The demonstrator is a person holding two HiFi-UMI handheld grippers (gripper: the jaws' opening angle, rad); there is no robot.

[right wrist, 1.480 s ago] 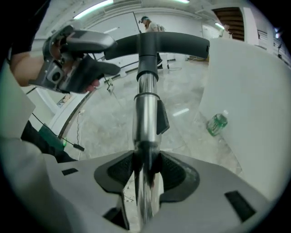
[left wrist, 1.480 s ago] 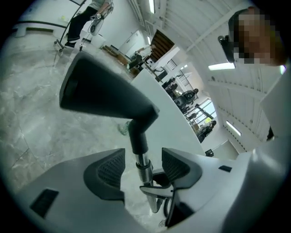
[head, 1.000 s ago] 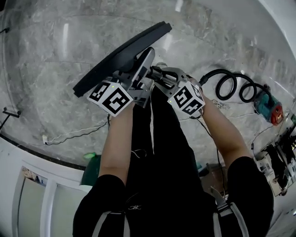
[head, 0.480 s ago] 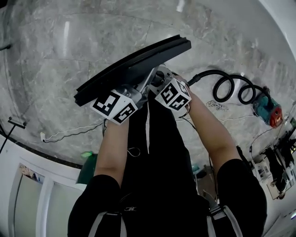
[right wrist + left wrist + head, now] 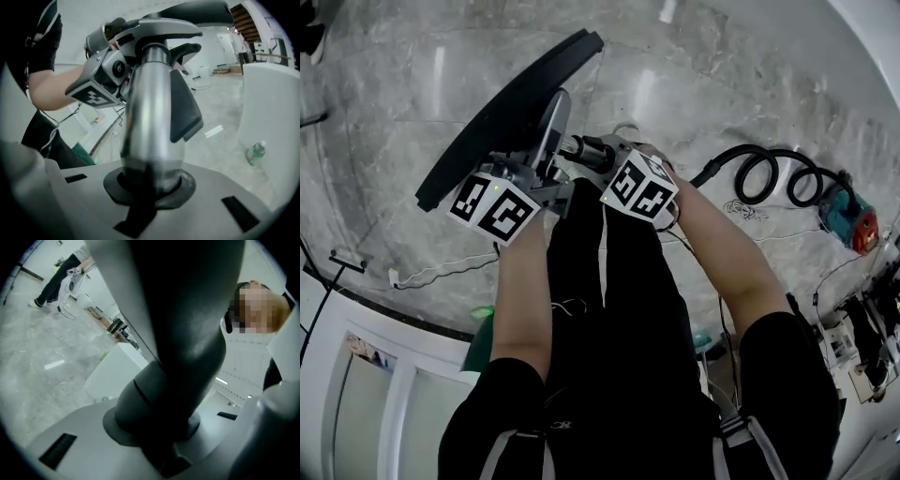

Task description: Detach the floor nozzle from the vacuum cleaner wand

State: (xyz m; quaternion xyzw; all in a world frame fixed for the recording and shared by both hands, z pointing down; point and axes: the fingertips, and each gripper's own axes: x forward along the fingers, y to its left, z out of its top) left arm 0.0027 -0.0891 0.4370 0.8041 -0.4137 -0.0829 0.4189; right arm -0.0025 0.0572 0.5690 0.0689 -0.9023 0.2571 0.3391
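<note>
The long dark floor nozzle (image 5: 502, 108) hangs tilted above the marble floor. Its dark neck (image 5: 187, 310) fills the left gripper view, and the jaws of my left gripper (image 5: 546, 178) are closing around it, pads against it. The silver wand tube (image 5: 147, 108) runs up between the jaws of my right gripper (image 5: 598, 161), which are also closing and gripping the tube. In the head view the wand's end (image 5: 586, 148) points into the nozzle's neck. The joint itself is hidden between the two grippers. The left gripper (image 5: 110, 65) shows beyond the tube in the right gripper view.
A coiled black hose (image 5: 769, 173) leads to a teal and red machine (image 5: 844, 220) at the right. A white cable (image 5: 441, 272) lies on the floor, by a white cabinet (image 5: 366, 394). A plastic bottle (image 5: 255, 152) stands on the floor. A person (image 5: 56, 282) walks far off.
Both grippers have shifted left and closed on the neck and the tube. The nozzle has swung, its far end now higher and further left in the head view.
</note>
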